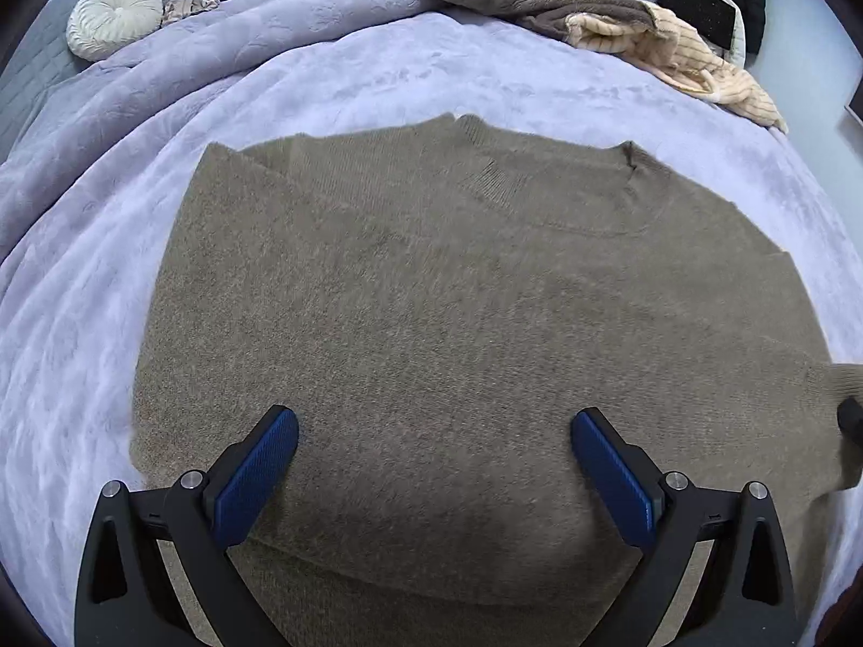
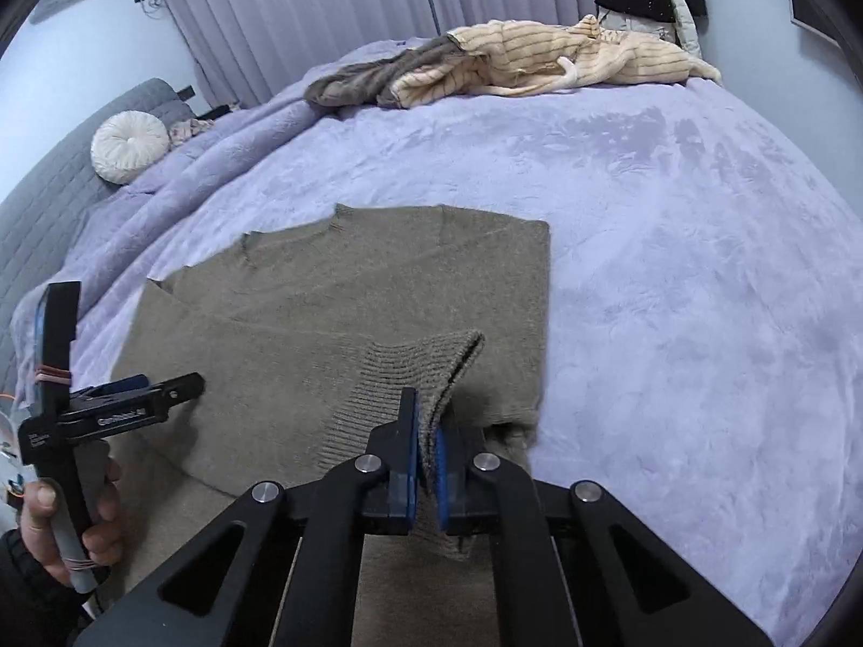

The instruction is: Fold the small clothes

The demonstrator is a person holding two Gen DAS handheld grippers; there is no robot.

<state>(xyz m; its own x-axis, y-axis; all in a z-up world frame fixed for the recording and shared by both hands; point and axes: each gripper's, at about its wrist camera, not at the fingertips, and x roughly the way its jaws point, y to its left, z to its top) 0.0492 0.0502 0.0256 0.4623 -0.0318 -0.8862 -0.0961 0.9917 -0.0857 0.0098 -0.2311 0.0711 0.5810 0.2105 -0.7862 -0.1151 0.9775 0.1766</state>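
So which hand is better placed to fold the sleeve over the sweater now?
Probably right. The right claw is shut on the ribbed cuff of the brown sweater, while the left claw is open above the sweater's body, gripping nothing.

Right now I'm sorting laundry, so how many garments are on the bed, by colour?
Brown, spread flat: 1, the sweater
Grey-brown, in the far heap: 1, the fleece
Cream with stripes, in the far heap: 1, the striped knit, though the heap may hide more
Total: 3
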